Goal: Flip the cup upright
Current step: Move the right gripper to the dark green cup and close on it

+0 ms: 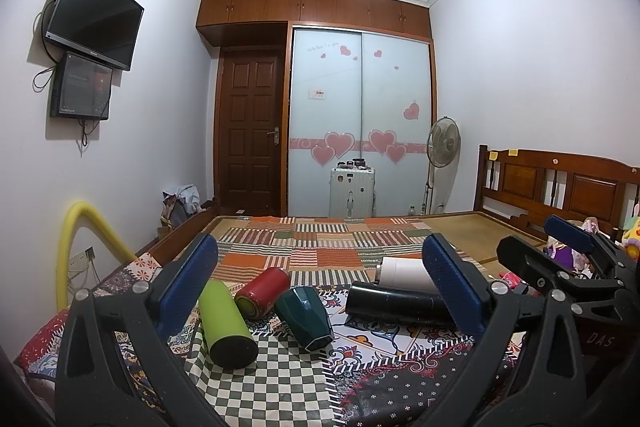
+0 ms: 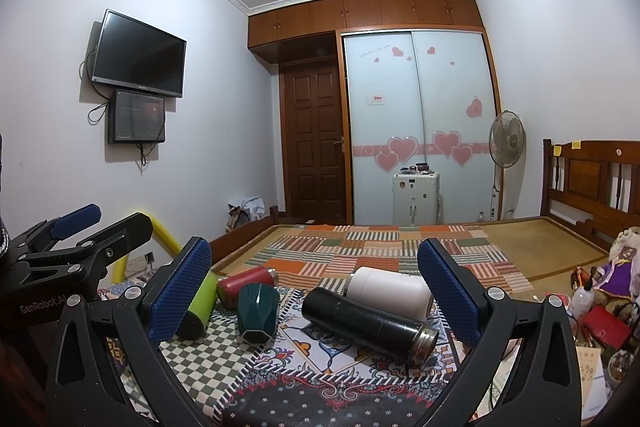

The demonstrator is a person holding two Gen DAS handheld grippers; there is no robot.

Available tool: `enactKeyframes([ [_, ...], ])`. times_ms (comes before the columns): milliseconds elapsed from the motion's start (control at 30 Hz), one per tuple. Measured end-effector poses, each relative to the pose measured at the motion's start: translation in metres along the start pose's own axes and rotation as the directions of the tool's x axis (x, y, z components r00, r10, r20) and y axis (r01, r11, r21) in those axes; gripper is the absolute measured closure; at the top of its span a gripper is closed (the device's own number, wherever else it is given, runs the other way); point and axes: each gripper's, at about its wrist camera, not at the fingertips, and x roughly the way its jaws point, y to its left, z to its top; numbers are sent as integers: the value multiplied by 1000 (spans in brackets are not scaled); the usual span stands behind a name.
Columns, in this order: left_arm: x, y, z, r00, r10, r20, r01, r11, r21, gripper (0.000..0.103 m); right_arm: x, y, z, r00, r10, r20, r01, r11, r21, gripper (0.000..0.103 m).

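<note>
bedroom, patchwork bedspread (image 1: 320,255) on a wooden bed; five vessels lie on their sides on it: lime green bottle (image 1: 226,319), red flask (image 1: 262,291), dark green faceted cup (image 1: 310,317) at centre, black flask (image 2: 368,323), white bottle (image 2: 390,291); left gripper (image 1: 320,303) spread wide, holding nothing; right gripper (image 2: 314,301) likewise wide and empty; both above the near bed edge.

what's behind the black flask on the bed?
A white flask lies on its side directly behind the black flask, on the patchwork bedspread. Its lower side is covered by the black one; whether they touch cannot be seen.
</note>
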Motion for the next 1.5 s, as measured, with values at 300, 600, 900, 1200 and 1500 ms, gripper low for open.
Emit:
enactKeyframes([
  [300,7,7,-4,1000,9,-14,-9,1000,-6,0,7,3,0,1000,2,-23,-3,1000,-11,0],
  [600,40,35,-27,995,37,-95,-39,999,-18,0,56,5,-6,986,69,-149,-77,996,-48,0],
  [900,82,77,-63,969,92,-230,-106,993,-50,0,127,27,-24,930,120,-347,-172,977,-124,0],
  [1200,106,112,-93,941,130,-313,-159,985,-67,0,198,47,-57,799,199,-568,-280,958,-58,4],
  [1500,111,118,-107,935,128,-331,-153,987,-50,0,241,55,-78,686,205,-698,-312,950,-28,7],
])
